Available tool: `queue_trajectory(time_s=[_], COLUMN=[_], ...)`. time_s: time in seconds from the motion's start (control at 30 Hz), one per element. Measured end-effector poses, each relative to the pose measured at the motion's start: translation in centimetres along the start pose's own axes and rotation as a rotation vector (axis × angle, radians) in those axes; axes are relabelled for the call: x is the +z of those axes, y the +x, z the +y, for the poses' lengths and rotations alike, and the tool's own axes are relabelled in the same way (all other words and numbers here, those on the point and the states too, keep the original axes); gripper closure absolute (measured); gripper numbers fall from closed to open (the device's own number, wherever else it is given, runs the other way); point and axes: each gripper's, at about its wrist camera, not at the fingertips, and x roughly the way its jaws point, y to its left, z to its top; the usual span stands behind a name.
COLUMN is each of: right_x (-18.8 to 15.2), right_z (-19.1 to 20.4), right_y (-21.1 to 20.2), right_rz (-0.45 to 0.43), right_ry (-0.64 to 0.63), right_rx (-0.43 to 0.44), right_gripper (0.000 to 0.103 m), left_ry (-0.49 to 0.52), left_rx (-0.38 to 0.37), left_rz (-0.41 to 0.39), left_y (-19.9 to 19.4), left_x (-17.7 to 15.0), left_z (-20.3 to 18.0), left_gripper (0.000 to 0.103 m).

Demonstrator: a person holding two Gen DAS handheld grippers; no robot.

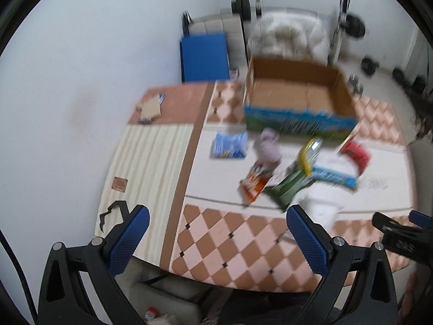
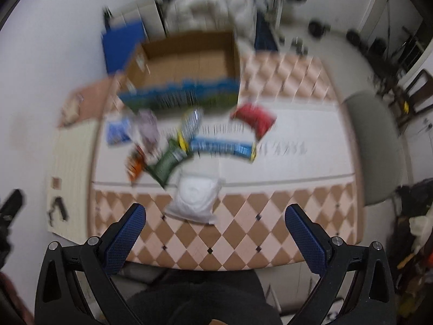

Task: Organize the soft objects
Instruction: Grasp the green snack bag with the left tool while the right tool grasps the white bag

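Observation:
Several soft packets lie on the table before an open cardboard box (image 1: 297, 94) (image 2: 184, 65): a blue packet (image 1: 230, 145) (image 2: 117, 132), a lilac one (image 1: 268, 145), an orange one (image 1: 253, 181), a green one (image 1: 289, 187) (image 2: 167, 163), a long blue one (image 2: 222, 147), a red one (image 1: 356, 153) (image 2: 254, 119) and a white bag (image 2: 194, 199) (image 1: 322, 211). My left gripper (image 1: 217, 239) is open and empty above the table's near edge. My right gripper (image 2: 215, 239) is open and empty, just short of the white bag. Both views are blurred.
The table (image 1: 243, 249) has a checked and striped cloth. A black clip (image 1: 113, 212) and a small brown tag (image 1: 120, 183) lie at its left. A blue panel (image 1: 204, 57) and a white cushion (image 1: 286, 35) stand behind. A grey chair (image 2: 370, 146) is at the right.

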Motion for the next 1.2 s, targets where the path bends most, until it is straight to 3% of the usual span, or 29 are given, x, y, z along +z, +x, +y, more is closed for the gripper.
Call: queue_trajectory(time_s=[0.2, 0.4, 0.47, 0.53, 0.6, 0.8, 0.87, 0.97, 1.13, 1.2], right_x=[1.2, 0.9, 0.5, 0.3, 0.4, 0.6, 0.4, -0.1, -0.9, -1.2], right_z=[1.7, 5.1, 5.2, 3.5, 1.1, -3.5, -4.1, -4.6, -4.5, -4.0], right_y=[17.7, 27.8, 29.0, 29.5, 29.8, 30.7, 30.8, 30.2, 31.3, 31.5], right_rz=[0.248, 0.378, 0.365, 0.359, 0.376, 0.4, 0.399, 0.418, 0.451, 0.465], right_ry=[0.059, 0.082, 0.053, 0.081, 0.106, 0.12, 0.132, 0.168, 0.181, 0.175], right_rx=[-0.001, -0.021, -0.099, -0.044, -0.05, -0.074, -0.064, -0.03, -0.042, -0.065], right_gripper=[0.0, 0.0, 0.01, 0.016, 0.019, 0.018, 0.012, 0.008, 0.007, 0.007], left_ry=[0.172, 0.278, 0.312, 0.352, 0.397, 0.544, 0.568, 0.58, 0.57, 0.548], left_rx=[0.032, -0.015, -0.062, -0.125, -0.168, -0.269, -0.284, -0.292, -0.274, -0.273], left_rz=[0.126, 0.172, 0.203, 0.239, 0.259, 0.328, 0.354, 0.401, 0.46, 0.445], left_y=[10.4, 15.8, 17.2, 18.6, 19.8, 23.3, 24.3, 25.6, 27.6, 27.5], left_x=[0.3, 1.8, 2.4, 3.0, 3.3, 3.7, 3.6, 3.5, 3.0, 2.8], left_z=[-2.4, -4.7, -5.8, -7.6, -9.7, -16.3, -17.7, -18.7, -19.1, -18.5], left_gripper=[0.0, 0.0, 0.0, 0.0, 0.0, 0.0, 0.001, 0.017, 0.062, 0.065])
